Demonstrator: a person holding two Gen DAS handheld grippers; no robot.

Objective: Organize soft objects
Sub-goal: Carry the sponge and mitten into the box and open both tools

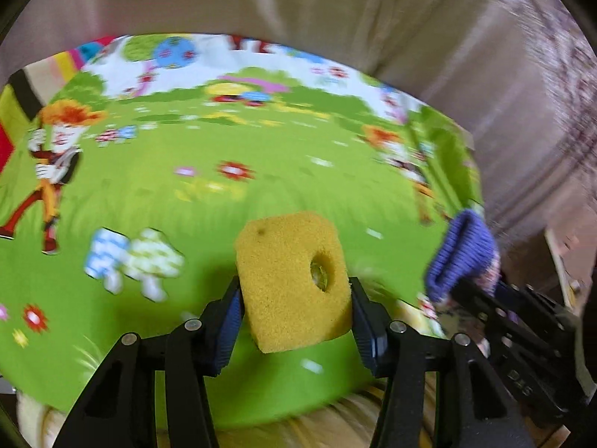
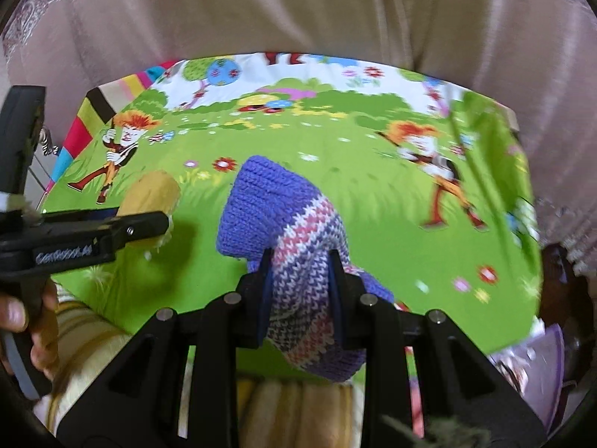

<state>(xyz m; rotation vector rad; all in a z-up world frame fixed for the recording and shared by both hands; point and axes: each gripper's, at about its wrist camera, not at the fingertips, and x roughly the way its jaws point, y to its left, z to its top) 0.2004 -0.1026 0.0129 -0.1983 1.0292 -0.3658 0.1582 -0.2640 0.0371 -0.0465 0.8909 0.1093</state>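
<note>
My left gripper [image 1: 294, 298] is shut on a yellow sponge [image 1: 283, 280] with a round hole, held above a bright green cartoon-print cloth [image 1: 186, 205]. The sponge also shows at the left of the right wrist view [image 2: 153, 190], with the left gripper [image 2: 164, 220] on it. My right gripper [image 2: 298, 272] is shut on a purple knitted sock [image 2: 268, 201] with pink and white stripes, held above the same cloth [image 2: 373, 201]. The sock also shows at the right of the left wrist view [image 1: 462, 254], just right of the sponge.
Beige curtains [image 2: 298, 11] hang behind the cloth-covered surface. A cream and yellow striped fabric [image 2: 298, 403] lies at the near edge. A purple printed item [image 2: 530, 362] sits at the lower right. A person's hand [image 2: 22, 317] holds the left gripper's handle.
</note>
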